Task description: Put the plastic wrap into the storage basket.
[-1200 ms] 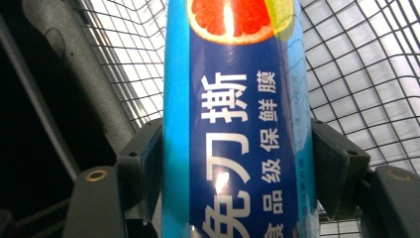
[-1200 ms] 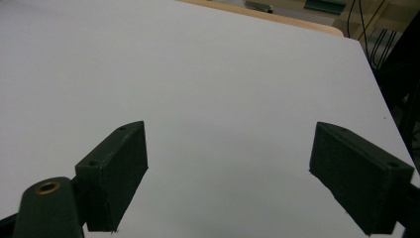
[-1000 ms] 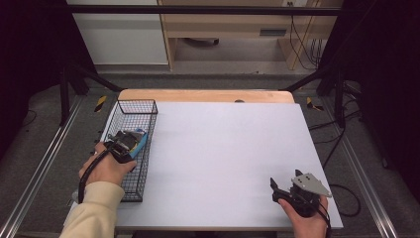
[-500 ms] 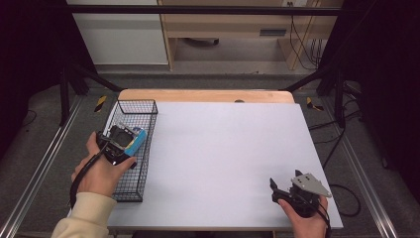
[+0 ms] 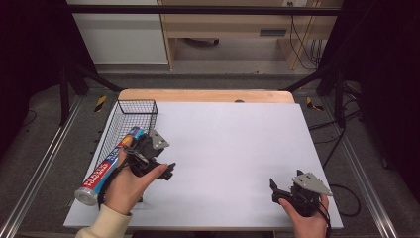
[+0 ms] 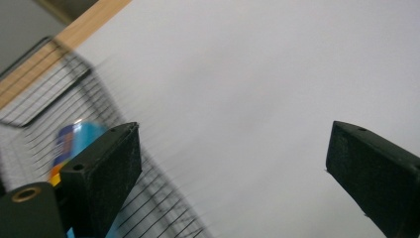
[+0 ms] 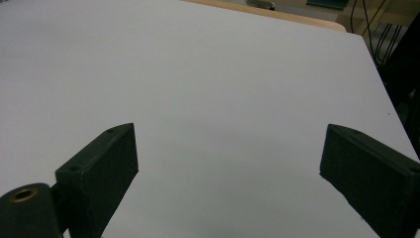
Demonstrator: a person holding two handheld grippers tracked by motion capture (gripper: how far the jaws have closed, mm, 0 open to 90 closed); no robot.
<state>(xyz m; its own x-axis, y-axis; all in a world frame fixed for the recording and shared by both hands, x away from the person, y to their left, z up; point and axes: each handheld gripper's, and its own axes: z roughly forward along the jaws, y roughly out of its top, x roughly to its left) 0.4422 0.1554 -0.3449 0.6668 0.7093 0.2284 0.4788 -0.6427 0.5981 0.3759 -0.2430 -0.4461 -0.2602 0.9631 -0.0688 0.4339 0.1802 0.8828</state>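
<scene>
A blue, red and white tube [image 5: 106, 168] with a silver cap lies lengthwise in the black wire basket [image 5: 130, 105] at the table's left edge. My left gripper [image 5: 166, 171] hovers just right of the basket over the white table top; its jaws have just been opening and nothing is between them. In the left gripper view the left gripper [image 6: 233, 163] stands open, with the tube's blue end [image 6: 74, 135] and the basket wires [image 6: 54, 84] behind the left jaw. My right gripper [image 5: 275, 190] rests near the front right edge, and the right gripper view shows the right gripper [image 7: 228, 163] open and empty.
The white table top [image 5: 233, 134] stretches between the two hands, with a wooden strip [image 5: 208, 95] along its far edge. Metal rails run along both sides of the table on the floor.
The left hand has come up out of the basket and moved right over the table. Its jaws went from shut to open, and the tube stays lying in the basket. The right hand kept still.
</scene>
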